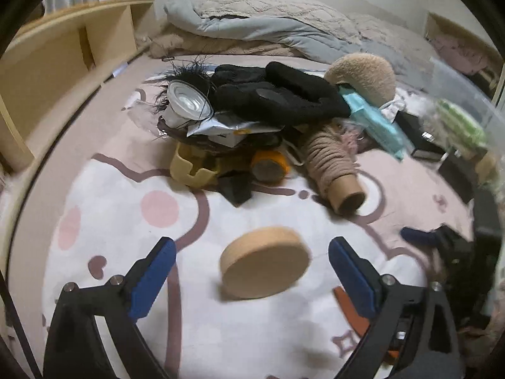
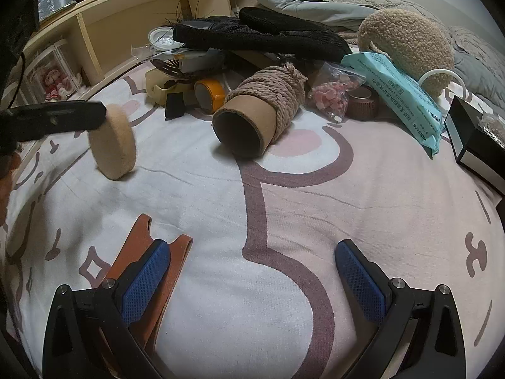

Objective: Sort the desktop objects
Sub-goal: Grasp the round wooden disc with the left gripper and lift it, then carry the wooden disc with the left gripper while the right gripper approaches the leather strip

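Observation:
A round tan sponge disc (image 1: 265, 262) sits tilted on its edge on the pink-and-white bed sheet (image 1: 221, 331), slightly blurred. It lies between the fingers of my left gripper (image 1: 252, 243), which stands open, both blue pads clear of the disc. In the right wrist view the same disc (image 2: 112, 142) shows at the far left, with a black finger (image 2: 53, 120) of the left gripper beside its top edge. My right gripper (image 2: 252, 246) is open over the sheet (image 2: 284, 189) with nothing between its fingers. An orange-brown leather strap (image 2: 139, 246) lies under its left finger.
A pile sits beyond: rope-wound cardboard tube (image 2: 265, 104), orange tape roll (image 2: 210, 93), black gloves (image 2: 258, 36), teal wipes pack (image 2: 397, 94), bag of pink beads (image 2: 331, 94), beige plush (image 2: 407, 44). A black box (image 2: 473, 139) lies right, a wooden shelf (image 2: 126, 31) left.

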